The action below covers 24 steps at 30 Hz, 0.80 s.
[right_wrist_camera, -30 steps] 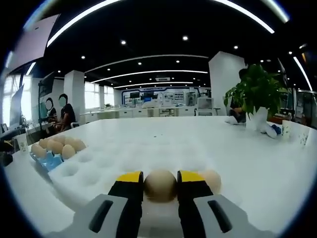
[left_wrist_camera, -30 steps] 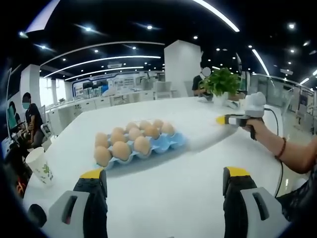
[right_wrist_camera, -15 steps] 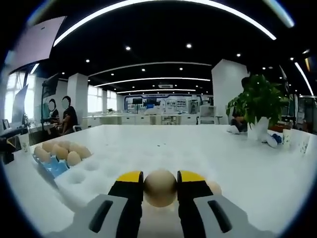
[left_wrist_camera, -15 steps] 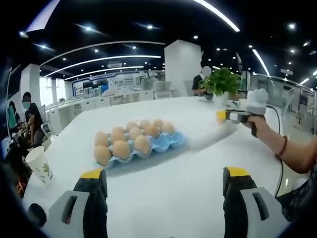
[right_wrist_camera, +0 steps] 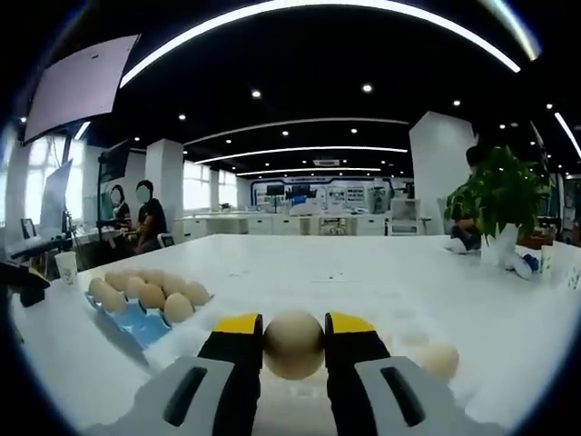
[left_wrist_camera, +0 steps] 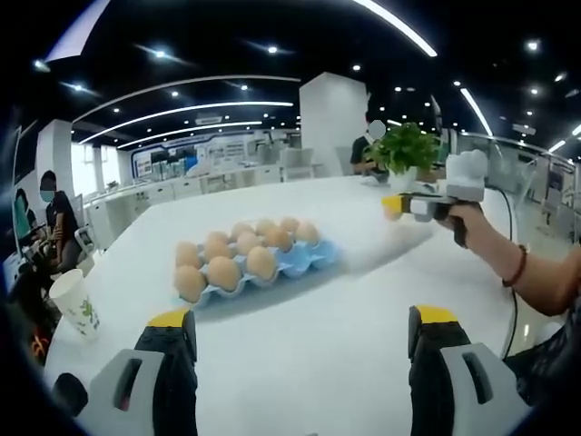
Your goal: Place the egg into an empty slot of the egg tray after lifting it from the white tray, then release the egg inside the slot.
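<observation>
A blue egg tray [left_wrist_camera: 309, 262] holding several brown eggs [left_wrist_camera: 223, 273] lies mid-table in the left gripper view, with empty slots at its right end. My left gripper [left_wrist_camera: 295, 341] stands open above the bare table, short of the tray. The right gripper [left_wrist_camera: 392, 206] comes in from the right, held by a hand. In the right gripper view my right gripper [right_wrist_camera: 293, 343] is shut on a tan egg [right_wrist_camera: 293, 344], raised above the white tray [right_wrist_camera: 413, 350]. Another egg [right_wrist_camera: 438, 360] rests in the white tray. The blue egg tray [right_wrist_camera: 136, 320] lies to the left.
A paper cup [left_wrist_camera: 75, 303] stands near the table's left edge. A potted plant [left_wrist_camera: 405, 152] sits at the far side, with people seated beyond the table. The white table [left_wrist_camera: 309, 336] is broad and round-edged.
My right gripper has lifted the egg up off the white tray and swung left toward the blue tray. The left gripper has stayed where it was.
</observation>
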Each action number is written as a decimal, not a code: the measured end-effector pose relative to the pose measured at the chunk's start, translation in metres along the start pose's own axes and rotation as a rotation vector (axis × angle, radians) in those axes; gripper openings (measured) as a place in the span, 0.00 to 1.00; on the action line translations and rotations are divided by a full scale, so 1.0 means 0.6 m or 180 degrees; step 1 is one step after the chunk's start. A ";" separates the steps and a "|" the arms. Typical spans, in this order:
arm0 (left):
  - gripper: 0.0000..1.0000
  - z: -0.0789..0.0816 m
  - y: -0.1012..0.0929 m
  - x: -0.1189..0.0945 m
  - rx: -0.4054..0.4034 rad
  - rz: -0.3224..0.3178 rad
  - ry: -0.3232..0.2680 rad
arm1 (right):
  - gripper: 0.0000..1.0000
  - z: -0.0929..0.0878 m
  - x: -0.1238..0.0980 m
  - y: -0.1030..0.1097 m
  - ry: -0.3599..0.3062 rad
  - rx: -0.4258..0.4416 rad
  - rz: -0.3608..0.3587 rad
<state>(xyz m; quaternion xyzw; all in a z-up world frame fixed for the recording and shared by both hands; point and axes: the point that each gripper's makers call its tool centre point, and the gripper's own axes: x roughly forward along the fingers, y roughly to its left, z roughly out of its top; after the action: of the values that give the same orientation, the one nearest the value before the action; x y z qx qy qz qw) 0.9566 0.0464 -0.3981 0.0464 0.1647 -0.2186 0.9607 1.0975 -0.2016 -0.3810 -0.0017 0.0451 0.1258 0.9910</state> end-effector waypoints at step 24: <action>0.99 -0.005 0.010 -0.008 -0.0009 0.0018 0.0005 | 0.27 0.009 0.047 0.154 0.0013 0.0030 0.0578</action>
<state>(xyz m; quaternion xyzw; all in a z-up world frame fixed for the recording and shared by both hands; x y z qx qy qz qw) 0.9545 0.0543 -0.3991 0.0457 0.1657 -0.2157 0.9612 1.1022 -0.1052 -0.3777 0.0067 0.0478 0.2150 0.9754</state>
